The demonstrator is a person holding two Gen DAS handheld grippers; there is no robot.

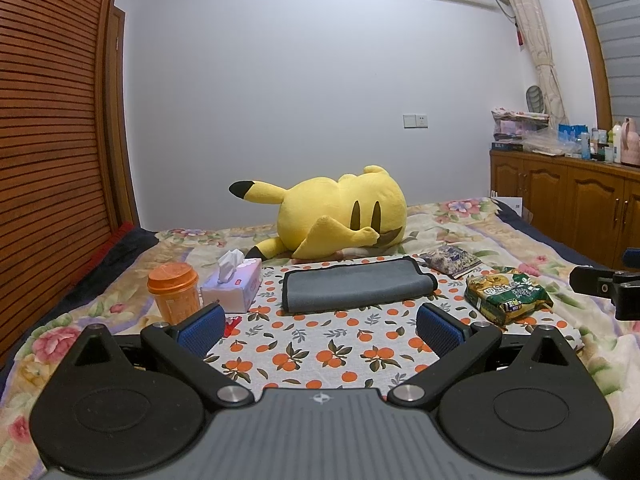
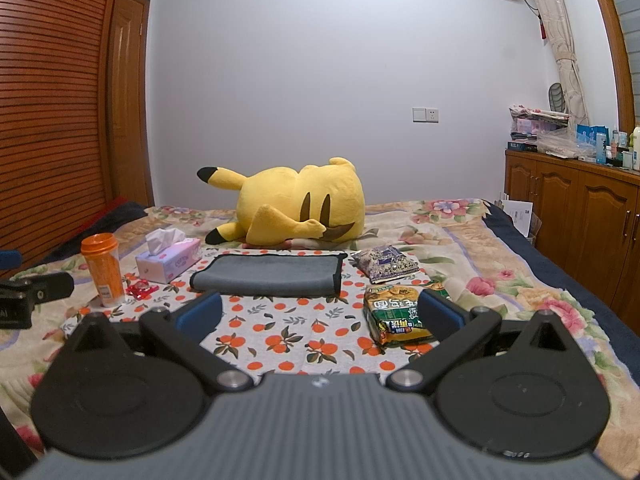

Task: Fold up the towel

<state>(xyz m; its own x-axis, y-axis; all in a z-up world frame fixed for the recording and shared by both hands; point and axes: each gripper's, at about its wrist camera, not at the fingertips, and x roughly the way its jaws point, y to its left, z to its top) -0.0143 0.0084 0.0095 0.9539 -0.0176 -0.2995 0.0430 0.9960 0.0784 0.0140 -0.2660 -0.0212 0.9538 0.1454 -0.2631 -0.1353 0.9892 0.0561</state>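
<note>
Both grippers, left (image 1: 320,326) and right (image 2: 320,316), spread, empty, short of towel (image 1: 357,285) lying folded on bed. Risks: snagging the cloth (image 1: 320,356) underneath, knocking cup (image 1: 175,294) or noodles (image 2: 398,312).

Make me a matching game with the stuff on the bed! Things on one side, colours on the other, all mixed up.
Things:
1. towel
2. plush toy
3. cup
4. tissue box

Colours:
A. yellow
B. pink and white
C. grey
D. orange

Pairs: 1-C, 2-A, 3-D, 4-B
</note>
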